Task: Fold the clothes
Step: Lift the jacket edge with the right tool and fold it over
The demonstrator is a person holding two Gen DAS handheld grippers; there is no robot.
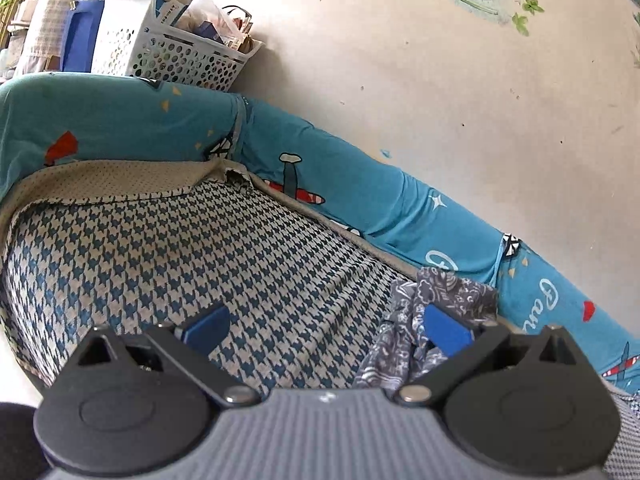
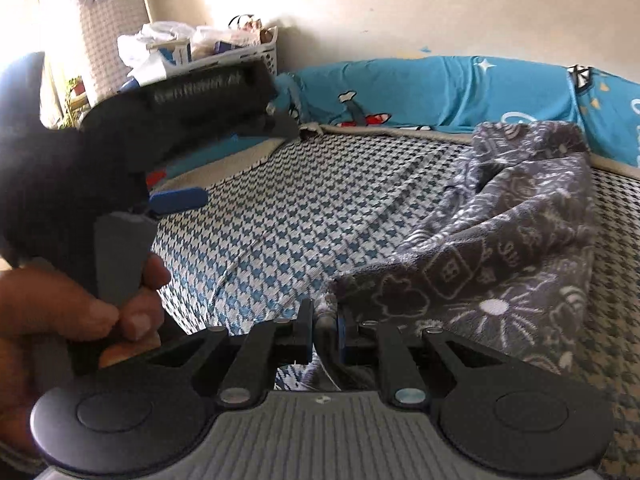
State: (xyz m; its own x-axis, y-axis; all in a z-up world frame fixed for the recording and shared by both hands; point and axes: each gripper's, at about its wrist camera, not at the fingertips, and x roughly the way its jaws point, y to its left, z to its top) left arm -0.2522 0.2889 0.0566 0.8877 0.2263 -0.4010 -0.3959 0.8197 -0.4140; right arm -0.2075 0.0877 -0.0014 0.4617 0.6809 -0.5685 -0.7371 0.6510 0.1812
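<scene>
A grey fleece garment [image 2: 500,248] with white doodle print lies crumpled on the blue-and-white houndstooth bed cover [image 2: 320,208]. My right gripper [image 2: 326,330] is shut on the garment's near edge. In the left wrist view my left gripper [image 1: 328,330] stands open just above the cover. A bunched end of the same garment [image 1: 444,292] lies against its right pad [image 1: 448,334], and nothing sits between the pads. The right wrist view shows a hand [image 2: 60,320] holding the left gripper, with one blue pad [image 2: 180,200] in sight to the left of the garment.
A teal cartoon-print bolster [image 1: 360,184] runs along the wall at the bed's far side. A white perforated basket [image 1: 168,52] full of packets stands behind the bed's corner. A beige mesh layer [image 1: 120,180] shows at the cover's far edge.
</scene>
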